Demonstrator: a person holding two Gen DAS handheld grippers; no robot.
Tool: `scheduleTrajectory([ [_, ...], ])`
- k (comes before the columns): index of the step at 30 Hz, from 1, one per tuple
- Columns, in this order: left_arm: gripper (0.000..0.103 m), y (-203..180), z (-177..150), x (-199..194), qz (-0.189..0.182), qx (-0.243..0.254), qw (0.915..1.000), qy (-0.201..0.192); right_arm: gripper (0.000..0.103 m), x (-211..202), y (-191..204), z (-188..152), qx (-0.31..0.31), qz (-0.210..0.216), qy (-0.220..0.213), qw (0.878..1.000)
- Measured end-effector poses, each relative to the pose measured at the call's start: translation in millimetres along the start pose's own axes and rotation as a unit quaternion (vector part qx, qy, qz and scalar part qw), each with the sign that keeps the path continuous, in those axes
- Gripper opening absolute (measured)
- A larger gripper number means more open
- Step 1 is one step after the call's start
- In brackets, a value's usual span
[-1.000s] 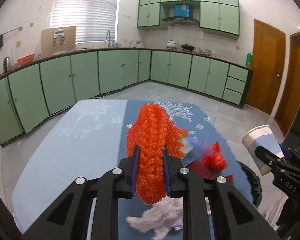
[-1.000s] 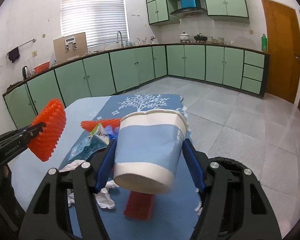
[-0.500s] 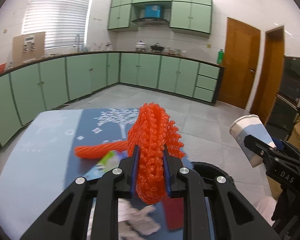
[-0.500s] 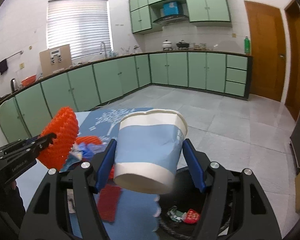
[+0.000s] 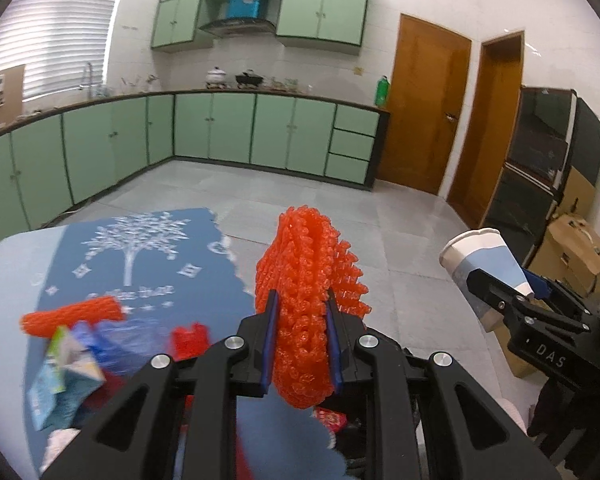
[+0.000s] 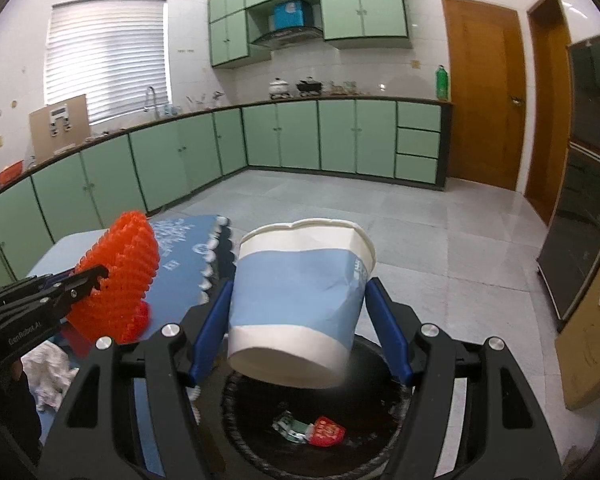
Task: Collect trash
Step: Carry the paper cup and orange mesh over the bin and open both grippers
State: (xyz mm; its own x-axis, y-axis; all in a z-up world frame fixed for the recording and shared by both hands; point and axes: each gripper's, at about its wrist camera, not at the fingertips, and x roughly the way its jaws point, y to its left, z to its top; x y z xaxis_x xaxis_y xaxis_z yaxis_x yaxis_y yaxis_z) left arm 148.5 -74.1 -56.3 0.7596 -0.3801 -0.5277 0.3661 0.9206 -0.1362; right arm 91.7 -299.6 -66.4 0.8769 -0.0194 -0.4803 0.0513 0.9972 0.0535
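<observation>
My left gripper is shut on an orange foam fruit net, held up at the right edge of the table; the right wrist view shows that net at the left. My right gripper is shut on a blue and white paper cup, tilted, above the black trash bin. The cup also shows at the right in the left wrist view. Inside the bin lie a red wrapper and a small crumpled packet.
On the blue tablecloth lie another orange foam net, a drink carton, a red wrapper and white tissue. Green cabinets line the walls. Cardboard boxes stand at the right.
Both grippers have swung right, off the table's middle and over to its right edge. The bin has come into view under the cup. Both grips are unchanged.
</observation>
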Motion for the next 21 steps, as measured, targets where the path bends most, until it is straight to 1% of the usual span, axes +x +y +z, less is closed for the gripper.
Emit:
scheduleTrajectory([
  [11, 0.021, -38.0, -1.7, 64.8, -0.034, 0.011, 0.9988, 0.033, 0.065, 32.1, -36.0, -19.1, 0.016, -0.024, 0.026, 0.999],
  [17, 0.023, -42.2, -2.5, 97.6, -0.054, 0.008, 0.9965, 0.063, 0.069, 65.4, -47.9, -32.3, 0.020, -0.036, 0.055, 0.998],
  [18, 0.025, -42.1, -2.5, 102.0, -0.058, 0.006, 0.9960, 0.067, 0.071, 70.4, -50.6, -34.6, 0.021, -0.038, 0.059, 0.997],
  [19, 0.033, -41.0, -2.1, 105.4, -0.064, 0.005, 0.9954, 0.071, 0.072, 76.7, -51.7, -37.8, 0.021, -0.040, 0.064, 0.997],
  [20, 0.038, -40.2, -2.1, 107.0, -0.067, 0.002, 0.9950, 0.074, 0.074, 82.9, -52.9, -41.3, 0.022, -0.041, 0.072, 0.996],
  [21, 0.043, -38.7, -2.3, 107.1, -0.067, 0.000, 0.9951, 0.074, 0.079, 87.4, -54.7, -44.7, 0.024, -0.041, 0.081, 0.996],
])
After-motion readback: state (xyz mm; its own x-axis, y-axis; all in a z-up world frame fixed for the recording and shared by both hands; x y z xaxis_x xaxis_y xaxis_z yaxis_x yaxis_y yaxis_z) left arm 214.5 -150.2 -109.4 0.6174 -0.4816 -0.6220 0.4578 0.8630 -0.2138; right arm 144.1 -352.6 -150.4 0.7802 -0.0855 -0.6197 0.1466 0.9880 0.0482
